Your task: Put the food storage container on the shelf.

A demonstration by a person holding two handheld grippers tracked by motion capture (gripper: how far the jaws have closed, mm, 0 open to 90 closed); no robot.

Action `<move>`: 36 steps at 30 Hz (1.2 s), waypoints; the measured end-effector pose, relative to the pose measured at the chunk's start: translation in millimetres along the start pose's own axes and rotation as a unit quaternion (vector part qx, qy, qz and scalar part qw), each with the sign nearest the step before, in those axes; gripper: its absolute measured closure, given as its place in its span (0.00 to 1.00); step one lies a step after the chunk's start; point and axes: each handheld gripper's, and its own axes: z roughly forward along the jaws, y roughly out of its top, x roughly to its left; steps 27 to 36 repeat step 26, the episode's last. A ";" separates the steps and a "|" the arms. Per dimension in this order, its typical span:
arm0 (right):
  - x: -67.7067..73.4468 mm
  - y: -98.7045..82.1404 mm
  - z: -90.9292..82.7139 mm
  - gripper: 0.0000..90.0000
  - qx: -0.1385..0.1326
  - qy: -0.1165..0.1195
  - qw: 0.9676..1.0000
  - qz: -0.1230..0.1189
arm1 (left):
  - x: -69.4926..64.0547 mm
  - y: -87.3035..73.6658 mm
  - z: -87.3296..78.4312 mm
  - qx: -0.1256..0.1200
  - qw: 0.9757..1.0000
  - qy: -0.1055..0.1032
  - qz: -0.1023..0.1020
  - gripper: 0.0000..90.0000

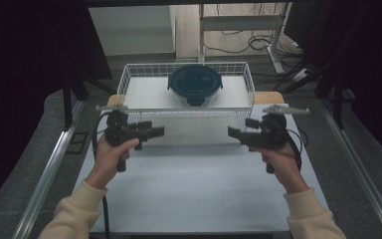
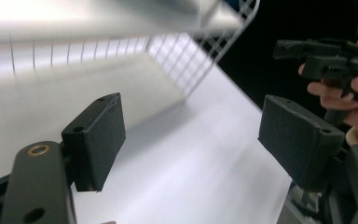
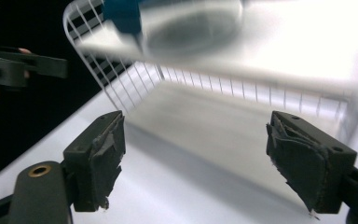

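Note:
A white wire basket [image 1: 184,110] stands at the far middle of the white table [image 1: 194,189]. Inside it sits a round clear container with a dark blue lid [image 1: 195,82]. My left gripper [image 1: 157,132] hovers just in front of the basket's left corner and points right, open with nothing between its pads [image 2: 191,140]. Facing it from the basket's right corner, my right gripper [image 1: 233,132] points left, and it is open and empty too [image 3: 196,158]. The basket's wire wall [image 2: 191,56] [image 3: 102,70] and the blurred container [image 3: 186,23] lie beyond the jaws.
Metal rails [image 1: 49,169] run along both sides of the table. The ends of a wooden board [image 1: 268,97] stick out beside the basket. Behind the table are a desk frame and floor cables [image 1: 248,40]. Dark curtains hang left and right.

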 end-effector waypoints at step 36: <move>-30.6 -132.2 -13.0 0.21 0.062 -0.046 0.997 0.012 | 15.9 -112.2 20.3 0.074 0.994 0.084 0.013 0.24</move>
